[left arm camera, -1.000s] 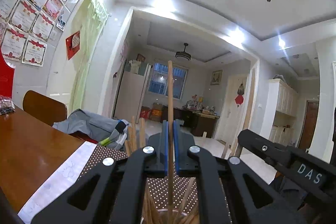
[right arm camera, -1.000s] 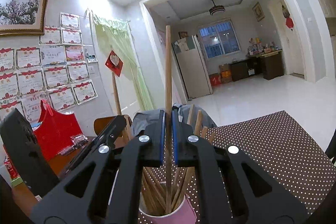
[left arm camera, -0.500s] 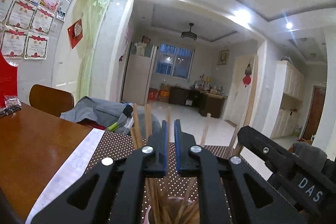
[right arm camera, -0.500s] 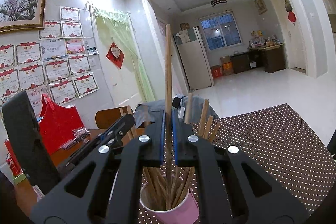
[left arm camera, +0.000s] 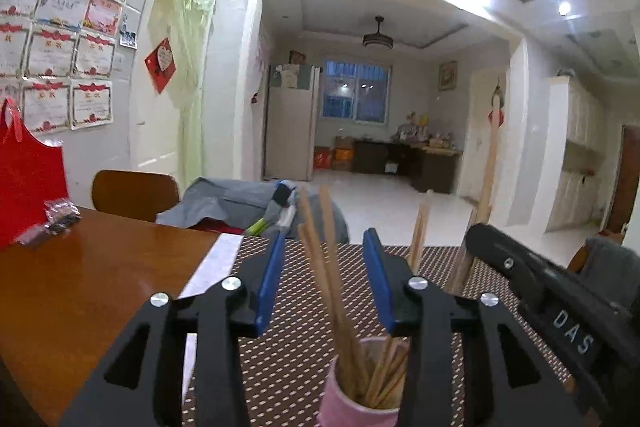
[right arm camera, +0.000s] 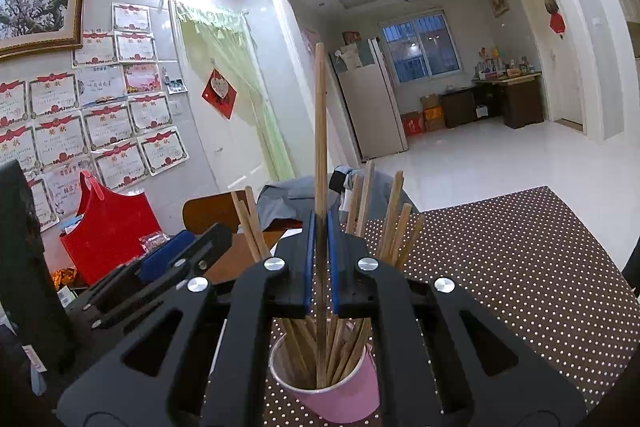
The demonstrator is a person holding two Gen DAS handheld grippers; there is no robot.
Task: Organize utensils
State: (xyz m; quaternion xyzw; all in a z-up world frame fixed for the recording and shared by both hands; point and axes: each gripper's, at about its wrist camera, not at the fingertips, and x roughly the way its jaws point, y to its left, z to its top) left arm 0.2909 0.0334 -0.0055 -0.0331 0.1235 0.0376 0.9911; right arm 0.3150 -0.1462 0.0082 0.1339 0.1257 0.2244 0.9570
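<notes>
Left gripper (left arm camera: 326,277): jaws wide apart, gripping nothing, straddling the chopsticks (left arm camera: 320,259) in the pink cup (left arm camera: 352,405). Right gripper (right arm camera: 320,259): jaws clamped on one upright chopstick (right arm camera: 320,131), lower end inside the cup, which sits on the dotted mat (right arm camera: 520,267) on the worktop (left arm camera: 80,283).

Right hand-held gripper (right arm camera: 320,263) clamped on an upright chopstick (right arm camera: 320,131), its lower end inside the pink cup (right arm camera: 340,399).

Both wrist views look close down on the pink cup (left arm camera: 352,401) (right arm camera: 332,383), facing the room.
</notes>
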